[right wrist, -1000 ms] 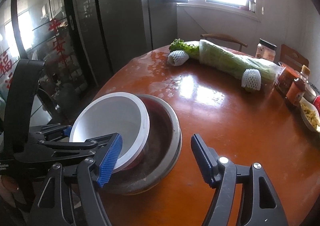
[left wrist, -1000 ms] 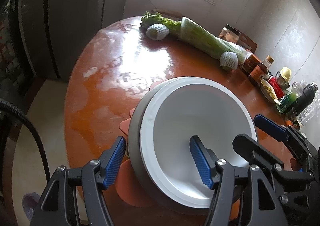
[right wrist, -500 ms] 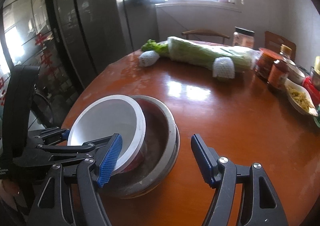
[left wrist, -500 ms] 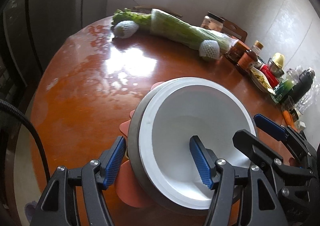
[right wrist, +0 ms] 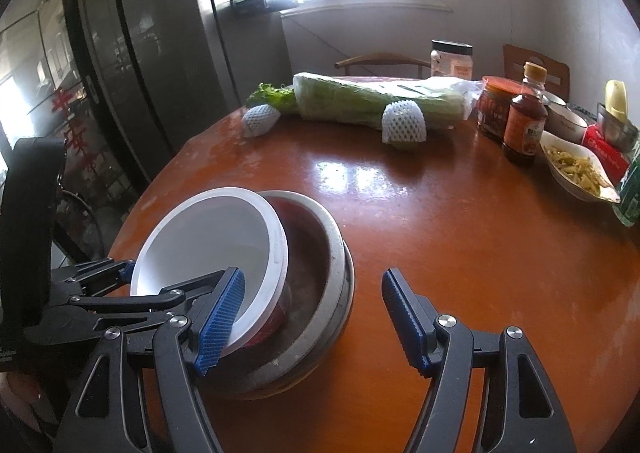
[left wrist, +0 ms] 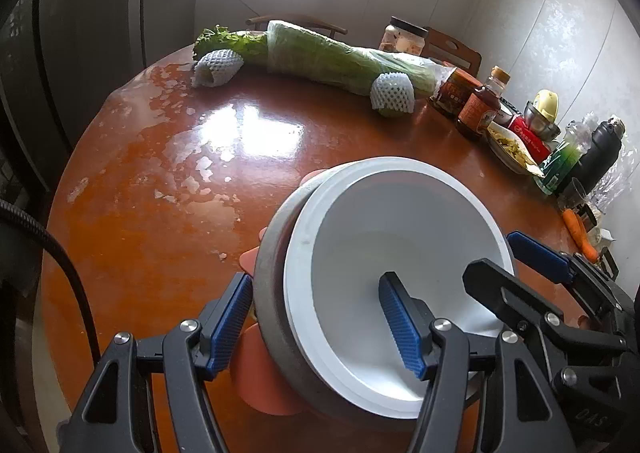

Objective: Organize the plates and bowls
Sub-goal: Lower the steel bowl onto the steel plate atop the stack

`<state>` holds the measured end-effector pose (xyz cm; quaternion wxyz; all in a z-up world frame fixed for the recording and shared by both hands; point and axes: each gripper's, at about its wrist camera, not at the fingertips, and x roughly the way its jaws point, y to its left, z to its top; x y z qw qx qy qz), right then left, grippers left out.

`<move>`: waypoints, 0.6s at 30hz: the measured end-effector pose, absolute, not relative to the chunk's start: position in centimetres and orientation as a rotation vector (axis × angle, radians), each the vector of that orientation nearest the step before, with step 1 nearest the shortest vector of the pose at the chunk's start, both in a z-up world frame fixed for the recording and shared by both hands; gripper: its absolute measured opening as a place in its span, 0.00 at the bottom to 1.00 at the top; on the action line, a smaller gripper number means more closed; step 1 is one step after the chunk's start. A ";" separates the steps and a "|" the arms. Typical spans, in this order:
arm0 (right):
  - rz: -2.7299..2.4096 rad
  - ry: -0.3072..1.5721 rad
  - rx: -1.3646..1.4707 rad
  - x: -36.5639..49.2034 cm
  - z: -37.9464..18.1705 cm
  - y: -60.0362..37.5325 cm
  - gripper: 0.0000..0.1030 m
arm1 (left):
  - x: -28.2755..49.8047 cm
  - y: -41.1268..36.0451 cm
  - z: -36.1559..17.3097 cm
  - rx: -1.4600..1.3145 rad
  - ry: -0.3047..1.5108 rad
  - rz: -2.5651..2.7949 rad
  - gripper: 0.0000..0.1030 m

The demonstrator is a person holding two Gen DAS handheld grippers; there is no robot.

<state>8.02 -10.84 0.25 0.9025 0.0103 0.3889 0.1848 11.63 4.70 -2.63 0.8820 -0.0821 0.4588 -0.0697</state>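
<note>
Home kitchen: fridge [right wrist: 160,53], dining table [right wrist: 440,253]

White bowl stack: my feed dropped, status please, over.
Left tool clamped on bowl stack rim. Right tool straddles opposite rim, grip unclear. Path clear; vegetables at far side of table.

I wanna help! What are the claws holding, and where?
Left claw pinches the round white plastic bowl and grey metal bowl together at their rims; right claw unclear.
</note>
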 end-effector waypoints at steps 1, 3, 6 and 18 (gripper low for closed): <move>0.384 0.805 0.022 8.0 0.3 -10.8 0.71 | 11.6 4.7 -2.6 -0.169 0.955 -0.140 0.63; 0.384 0.807 0.020 8.0 0.2 -10.7 0.71 | 11.6 4.8 -2.6 -0.169 0.954 -0.137 0.63; 0.386 0.808 0.021 8.0 0.2 -10.6 0.71 | 11.6 4.9 -2.6 -0.172 0.953 -0.138 0.63; 0.377 0.806 0.025 8.0 0.2 -10.6 0.71 | 11.4 5.0 -2.4 -0.169 0.933 -0.141 0.63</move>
